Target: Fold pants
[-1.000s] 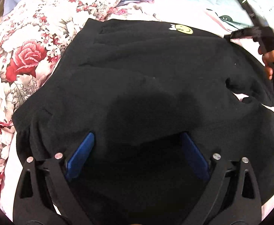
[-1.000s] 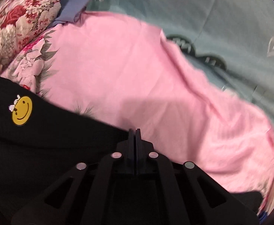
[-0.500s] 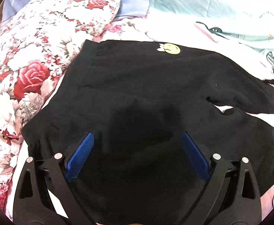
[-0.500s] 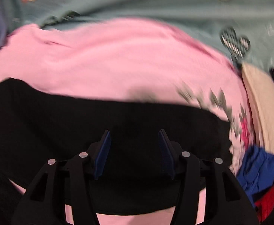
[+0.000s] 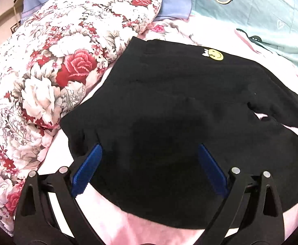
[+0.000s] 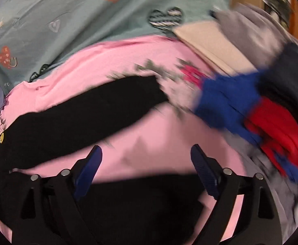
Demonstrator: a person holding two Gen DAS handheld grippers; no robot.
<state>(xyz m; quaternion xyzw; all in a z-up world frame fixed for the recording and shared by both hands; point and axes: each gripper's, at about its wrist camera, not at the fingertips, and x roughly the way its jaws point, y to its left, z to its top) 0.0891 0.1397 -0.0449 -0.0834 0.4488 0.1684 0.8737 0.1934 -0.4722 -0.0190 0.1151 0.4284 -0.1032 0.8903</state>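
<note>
Your left hand-held gripper hung wide open over the pants, its blue pads spread to either side of the black cloth with nothing between them; whether the pads brushed the fabric you could not tell. From that camera you saw the pants spread flat on the pink sheet of the bed, the waist end lying against the floral quilt at the left. A yellow smiley patch sat near the far edge. At the right, a gap of pink showed between the two legs. A teal blanket with printed hearts lay beyond.

Your right hand-held gripper was likewise wide open and empty, over bare pink sheet. Only this camera showed one leg running out to its cuff, with the second stretch of black cloth low under the gripper's frame. Only here did a pile of clothes show at the right, blue and red on top, beige and grey behind, all smeared by motion blur. The smiley patch was just a speck at the left edge.

The cloth looked plain black, soft and thick, with few creases.
</note>
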